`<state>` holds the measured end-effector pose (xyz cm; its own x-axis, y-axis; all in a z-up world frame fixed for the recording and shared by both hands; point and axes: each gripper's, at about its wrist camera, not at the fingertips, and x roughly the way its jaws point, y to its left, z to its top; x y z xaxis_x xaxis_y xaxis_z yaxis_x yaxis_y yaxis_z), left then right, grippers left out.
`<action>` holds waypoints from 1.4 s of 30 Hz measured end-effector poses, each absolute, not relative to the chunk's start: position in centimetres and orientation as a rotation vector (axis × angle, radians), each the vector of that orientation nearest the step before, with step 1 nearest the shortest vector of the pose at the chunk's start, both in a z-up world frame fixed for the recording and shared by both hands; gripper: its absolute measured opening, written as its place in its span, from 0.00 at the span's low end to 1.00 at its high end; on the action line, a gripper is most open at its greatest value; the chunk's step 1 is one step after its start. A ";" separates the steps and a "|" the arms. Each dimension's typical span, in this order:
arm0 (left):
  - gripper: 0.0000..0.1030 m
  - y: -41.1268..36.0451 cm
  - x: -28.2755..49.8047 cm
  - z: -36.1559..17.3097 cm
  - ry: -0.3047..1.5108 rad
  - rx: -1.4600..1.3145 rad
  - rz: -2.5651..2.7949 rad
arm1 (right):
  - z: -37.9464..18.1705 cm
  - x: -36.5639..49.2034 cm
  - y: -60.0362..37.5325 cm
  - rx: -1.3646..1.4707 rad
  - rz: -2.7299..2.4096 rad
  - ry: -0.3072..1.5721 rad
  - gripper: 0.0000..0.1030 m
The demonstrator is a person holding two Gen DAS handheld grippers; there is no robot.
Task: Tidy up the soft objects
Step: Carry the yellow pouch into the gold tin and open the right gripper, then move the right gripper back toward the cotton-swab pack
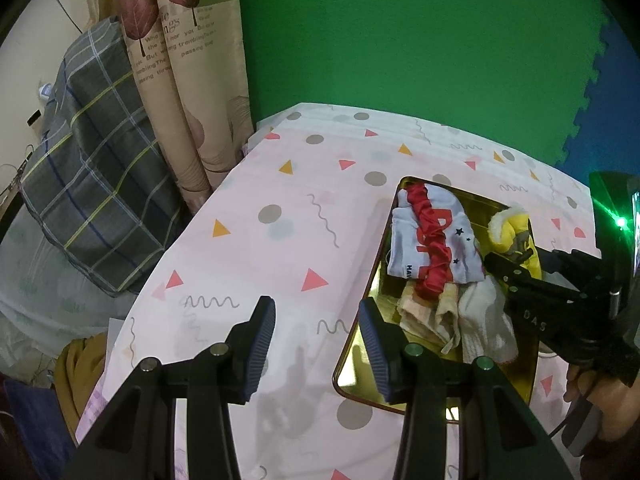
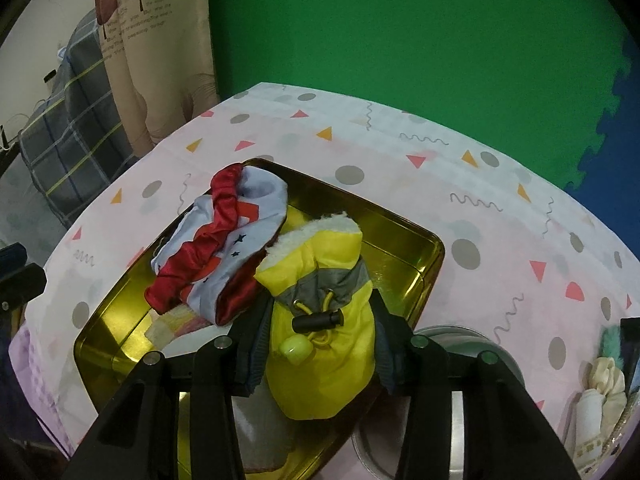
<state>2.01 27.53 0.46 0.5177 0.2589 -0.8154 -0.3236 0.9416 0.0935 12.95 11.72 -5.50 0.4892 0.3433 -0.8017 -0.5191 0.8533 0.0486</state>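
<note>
My right claw [image 2: 316, 344] grips the yellow pet bootie [image 2: 320, 344] between its pads, its long axis along my fingers, hanging over the near edge of the gold tin tray [image 2: 424, 256], while my left claw [image 1: 316, 344] waits open beside it.

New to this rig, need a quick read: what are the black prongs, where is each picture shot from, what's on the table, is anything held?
No robot arm here: a person holds a two-finger gripper in each hand, with a fisheye camera on each looking along its fingers. In the left wrist view, the left gripper stands open and empty over the pink patterned tablecloth. In the right wrist view, the right gripper has the small yellow drawstring bootie with white fleece lining between its fingers, over the shiny gold rectangular tin tray. The tray already holds a light blue garment with a red ruffled band and white and pale cloths.
</note>
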 end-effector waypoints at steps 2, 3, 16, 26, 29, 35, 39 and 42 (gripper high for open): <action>0.43 27.5 2.0 0.5 0.968 -0.073 0.349 | -5.5 13.0 11.7 -0.211 0.530 0.921 0.45; 0.43 27.5 2.0 0.5 0.968 -0.075 0.349 | -5.4 13.0 11.8 -0.210 0.530 0.921 0.46; 0.43 26.9 2.1 0.3 0.974 -0.065 0.337 | -3.5 11.7 10.7 -0.182 0.546 0.881 0.61; 0.43 25.7 2.2 -0.1 0.982 -0.044 0.317 | -2.2 9.0 7.0 -0.157 0.544 0.847 0.62; 0.43 25.3 2.3 -0.3 0.988 -0.035 0.311 | -1.9 8.2 4.7 -0.144 0.517 0.836 0.62; 0.43 24.1 2.3 -0.3 0.988 -0.015 0.288 | -1.4 6.8 -1.7 -0.118 0.412 0.813 0.62; 0.43 23.2 2.4 -0.5 0.990 0.005 0.276 | -1.1 6.5 -6.8 -0.104 0.313 0.804 0.62; 0.43 22.5 2.4 -0.6 0.992 0.020 0.265 | -1.3 6.7 -11.0 -0.069 0.231 0.813 0.63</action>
<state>2.43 22.55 -0.61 0.5175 0.2300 -0.8242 -0.2118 0.9676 0.1371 6.66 -10.98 -1.33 0.6640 0.1778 -0.7263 -0.2309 0.9726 0.0270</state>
